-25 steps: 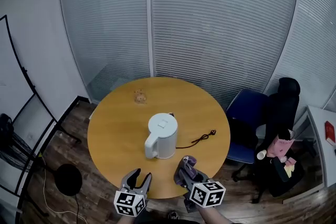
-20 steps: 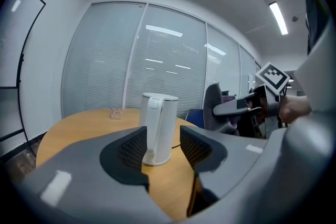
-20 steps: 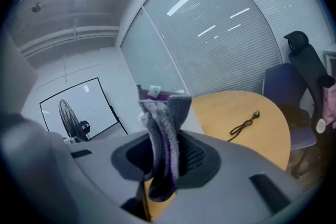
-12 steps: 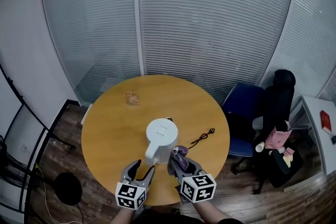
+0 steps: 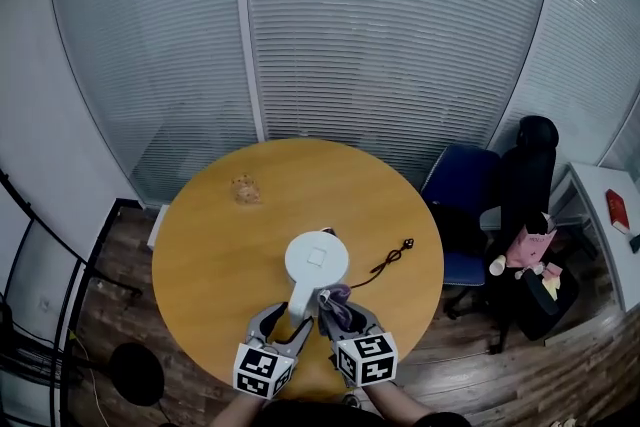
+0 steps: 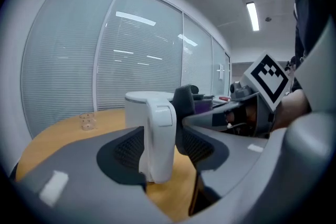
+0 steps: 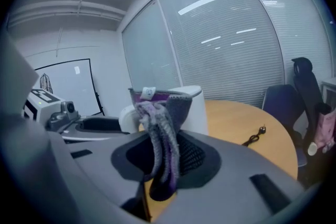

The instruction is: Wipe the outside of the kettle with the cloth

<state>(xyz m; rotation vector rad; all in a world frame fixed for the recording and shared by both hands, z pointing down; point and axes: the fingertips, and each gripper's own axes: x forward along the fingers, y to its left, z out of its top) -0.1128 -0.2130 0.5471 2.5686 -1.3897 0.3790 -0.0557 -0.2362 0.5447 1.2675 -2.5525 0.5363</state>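
Observation:
A white kettle (image 5: 317,262) stands on the round wooden table (image 5: 215,235), its handle turned towards me. My left gripper (image 5: 285,320) is open, and the handle (image 6: 160,136) stands between its jaws with a little room on the right side. My right gripper (image 5: 336,307) is shut on a purple-grey cloth (image 7: 160,139), which hangs from its jaws right beside the kettle's near right side (image 7: 198,107). In the left gripper view the right gripper (image 6: 247,113) shows close by, on the right.
A black power cord (image 5: 388,259) lies on the table right of the kettle. A small glass cup (image 5: 243,188) sits at the far left. A blue chair (image 5: 465,205) and a black chair (image 5: 530,175) stand beyond the table's right edge.
Both grippers have moved forward from the table's near edge to the kettle. The left jaws have spread and now straddle the handle. The right one has brought the cloth up to the kettle's side.

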